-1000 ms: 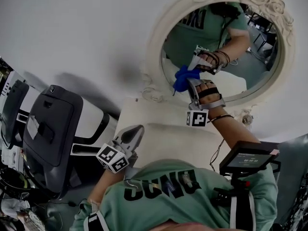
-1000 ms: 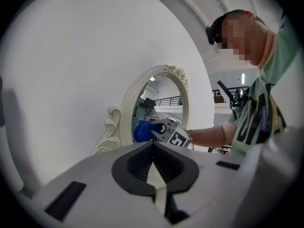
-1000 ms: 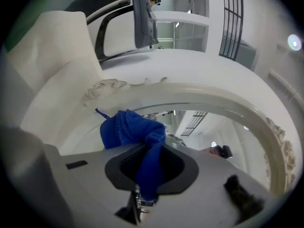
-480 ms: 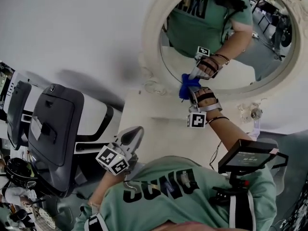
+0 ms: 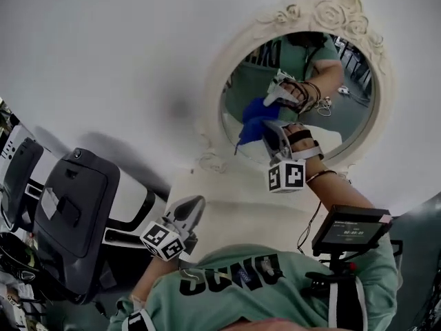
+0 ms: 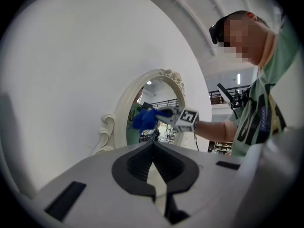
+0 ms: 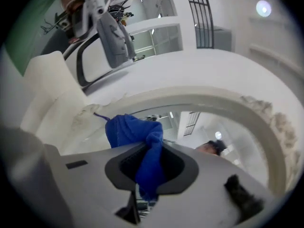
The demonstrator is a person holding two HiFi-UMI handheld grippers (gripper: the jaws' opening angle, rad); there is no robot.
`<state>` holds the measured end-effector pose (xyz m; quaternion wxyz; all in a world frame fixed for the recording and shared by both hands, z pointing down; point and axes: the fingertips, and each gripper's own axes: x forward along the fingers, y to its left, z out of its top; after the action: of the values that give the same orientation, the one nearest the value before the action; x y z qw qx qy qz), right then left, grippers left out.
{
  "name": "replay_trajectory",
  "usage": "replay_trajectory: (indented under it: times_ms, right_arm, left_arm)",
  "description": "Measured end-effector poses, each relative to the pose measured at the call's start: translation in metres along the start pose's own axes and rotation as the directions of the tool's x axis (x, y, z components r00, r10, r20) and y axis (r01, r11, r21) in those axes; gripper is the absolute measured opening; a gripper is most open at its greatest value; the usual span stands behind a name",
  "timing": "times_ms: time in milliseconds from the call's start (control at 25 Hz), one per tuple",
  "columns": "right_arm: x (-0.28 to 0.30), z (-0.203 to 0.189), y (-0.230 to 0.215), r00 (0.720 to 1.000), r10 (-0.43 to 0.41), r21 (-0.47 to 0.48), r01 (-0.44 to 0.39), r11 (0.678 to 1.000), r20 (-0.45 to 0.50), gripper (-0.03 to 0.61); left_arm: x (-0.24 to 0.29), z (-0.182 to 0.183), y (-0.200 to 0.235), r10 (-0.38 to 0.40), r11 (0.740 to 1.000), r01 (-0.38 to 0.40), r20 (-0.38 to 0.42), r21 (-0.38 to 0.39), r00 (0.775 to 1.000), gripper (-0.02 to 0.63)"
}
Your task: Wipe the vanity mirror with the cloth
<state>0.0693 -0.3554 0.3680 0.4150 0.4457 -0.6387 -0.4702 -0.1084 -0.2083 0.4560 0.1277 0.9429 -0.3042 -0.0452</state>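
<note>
An oval vanity mirror (image 5: 358,88) in a carved cream frame (image 5: 324,12) stands against the white wall. My right gripper (image 5: 265,131) is shut on a blue cloth (image 5: 249,124) and holds it against the glass at the mirror's lower left. In the right gripper view the blue cloth (image 7: 135,134) bunches out between the jaws, right at the mirror frame (image 7: 199,101). My left gripper (image 5: 189,209) hangs low near the person's chest, shut and holding nothing. From the left gripper view I see the mirror (image 6: 152,108), the cloth (image 6: 145,119) and the right gripper (image 6: 164,113) beyond the closed jaws (image 6: 153,144).
The mirror stands on a cream vanity top (image 5: 227,205). A black office chair (image 5: 69,212) is at the left. A small screen on a stand (image 5: 351,229) sits at the person's right side. The person's green shirt (image 5: 241,281) fills the bottom of the head view.
My right gripper has carried the cloth up and left across the glass from the mirror's lower edge. The head view has shifted, so more of the frame's top shows. The left gripper stays put.
</note>
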Motion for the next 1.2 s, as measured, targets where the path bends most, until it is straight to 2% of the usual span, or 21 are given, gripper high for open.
replay_trajectory:
  times_ms: [80,200,320,400,760,920,1080,1200]
  right_arm:
    - [-0.018,0.013,-0.087,0.988,-0.151,-0.04,0.152,0.988,0.022,0.057]
    - [-0.038,0.024,-0.18,0.955,-0.298,-0.11,0.296,0.949,-0.001,0.057]
    - [-0.041,0.024,-0.232,0.925,-0.377,-0.167,0.365,0.916,-0.045,0.057]
    - [-0.036,0.023,-0.246,0.918,-0.392,-0.191,0.374,0.908,-0.065,0.057]
    - [-0.028,0.019,-0.248,0.9,-0.429,-0.257,0.398,0.881,-0.077,0.057]
    - [-0.026,0.015,-0.232,0.894,-0.442,-0.268,0.408,0.873,-0.077,0.055]
    - [-0.015,0.004,-0.176,0.919,-0.39,-0.277,0.358,0.891,-0.066,0.055]
    - [-0.005,-0.011,-0.099,0.949,-0.309,-0.283,0.28,0.917,-0.063,0.055]
  left_arm:
    - [0.007,0.008,0.0,-0.013,1.0,0.013,0.037,0.013,0.999,0.009]
    - [0.005,0.017,-0.004,-0.021,1.0,0.02,0.064,0.016,0.998,0.009]
    - [0.004,0.022,-0.006,-0.027,1.0,0.025,0.078,0.019,0.997,0.009]
    - [0.005,0.022,-0.007,-0.028,0.999,0.027,0.08,0.022,0.996,0.009]
    - [0.001,0.022,-0.002,-0.013,1.0,0.012,0.066,0.016,0.998,0.009]
    - [0.005,0.016,-0.008,-0.028,1.0,0.028,0.042,0.004,0.999,0.009]
    - [0.01,0.008,-0.009,-0.029,1.0,0.03,0.013,-0.01,0.999,0.009]
    - [0.009,-0.002,-0.006,-0.019,1.0,0.018,-0.015,-0.024,1.0,0.009]
